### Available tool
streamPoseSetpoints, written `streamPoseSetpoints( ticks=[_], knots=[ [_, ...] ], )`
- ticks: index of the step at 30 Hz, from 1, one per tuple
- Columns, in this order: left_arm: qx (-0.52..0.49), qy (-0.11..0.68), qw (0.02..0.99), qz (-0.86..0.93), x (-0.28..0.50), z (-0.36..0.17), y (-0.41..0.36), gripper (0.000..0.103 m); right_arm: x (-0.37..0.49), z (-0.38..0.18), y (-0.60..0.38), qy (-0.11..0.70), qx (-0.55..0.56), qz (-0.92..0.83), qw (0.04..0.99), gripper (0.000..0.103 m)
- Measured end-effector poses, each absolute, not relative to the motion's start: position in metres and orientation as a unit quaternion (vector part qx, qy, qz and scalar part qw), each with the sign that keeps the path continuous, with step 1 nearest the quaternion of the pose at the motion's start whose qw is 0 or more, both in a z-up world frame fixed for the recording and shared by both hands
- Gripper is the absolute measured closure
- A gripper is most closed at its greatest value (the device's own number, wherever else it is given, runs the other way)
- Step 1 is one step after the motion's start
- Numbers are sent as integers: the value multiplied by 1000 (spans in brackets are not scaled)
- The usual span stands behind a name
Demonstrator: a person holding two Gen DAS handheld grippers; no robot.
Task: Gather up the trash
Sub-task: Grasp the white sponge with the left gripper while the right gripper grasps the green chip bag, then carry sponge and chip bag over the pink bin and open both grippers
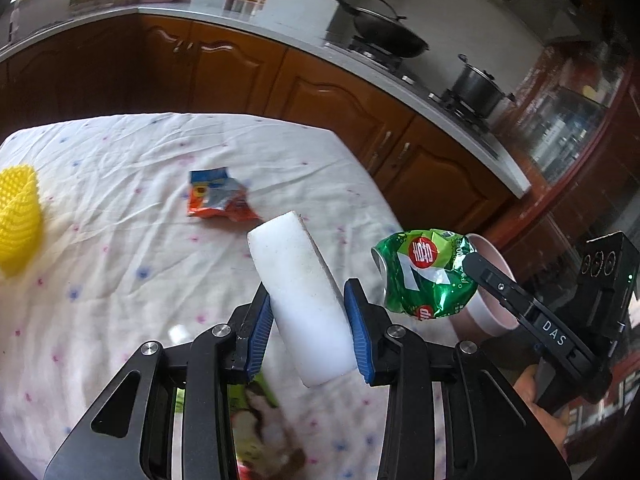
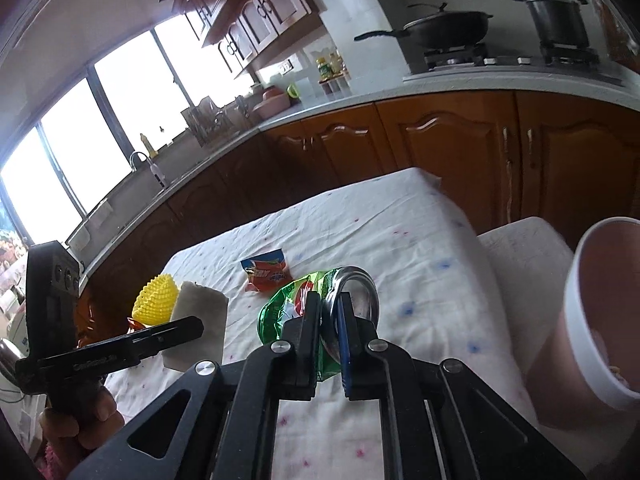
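Observation:
My left gripper (image 1: 308, 320) is shut on a white foam block (image 1: 302, 296) and holds it above the table; the block also shows in the right wrist view (image 2: 200, 324). My right gripper (image 2: 330, 320) is shut on a crushed green can (image 2: 288, 308), held in the air; it also shows in the left wrist view (image 1: 426, 274), just in front of a pink bin (image 1: 494, 280). The bin (image 2: 600, 300) stands open at the table's right edge. An orange and blue snack wrapper (image 1: 218, 196) lies on the cloth further out.
The table has a white dotted cloth (image 1: 120, 280). A yellow spiky object (image 1: 18, 216) sits at the left. A printed packet (image 1: 264, 428) lies under my left gripper. Wooden kitchen cabinets (image 1: 320, 92) with a stove and pans stand behind the table.

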State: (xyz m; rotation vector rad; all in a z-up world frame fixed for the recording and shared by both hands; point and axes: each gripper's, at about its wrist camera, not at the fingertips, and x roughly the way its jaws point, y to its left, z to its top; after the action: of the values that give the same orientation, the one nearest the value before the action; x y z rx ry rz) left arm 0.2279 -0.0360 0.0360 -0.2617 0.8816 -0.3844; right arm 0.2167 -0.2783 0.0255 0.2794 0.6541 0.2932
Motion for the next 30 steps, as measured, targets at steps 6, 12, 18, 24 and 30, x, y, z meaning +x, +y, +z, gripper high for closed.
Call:
streamPoseSetpoints(
  ticks=[6, 12, 18, 24, 30],
  knots=[
    [-113, 421, 876, -206, 220, 39, -62, 69, 198, 33, -302, 308, 142, 124, 932, 95],
    [-112, 421, 872, -223, 213, 41, -84, 69, 180, 37, -329, 298, 151, 102, 937, 95],
    [-94, 413, 875, -234, 205, 45, -110, 69, 164, 36, -357, 289, 168, 75, 939, 95],
    [-82, 416, 870, -253, 202, 44, -133, 69, 146, 39, -382, 277, 180, 50, 942, 95],
    [-68, 413, 867, -271, 200, 49, -158, 69, 133, 41, -408, 266, 189, 26, 945, 95]
  ],
)
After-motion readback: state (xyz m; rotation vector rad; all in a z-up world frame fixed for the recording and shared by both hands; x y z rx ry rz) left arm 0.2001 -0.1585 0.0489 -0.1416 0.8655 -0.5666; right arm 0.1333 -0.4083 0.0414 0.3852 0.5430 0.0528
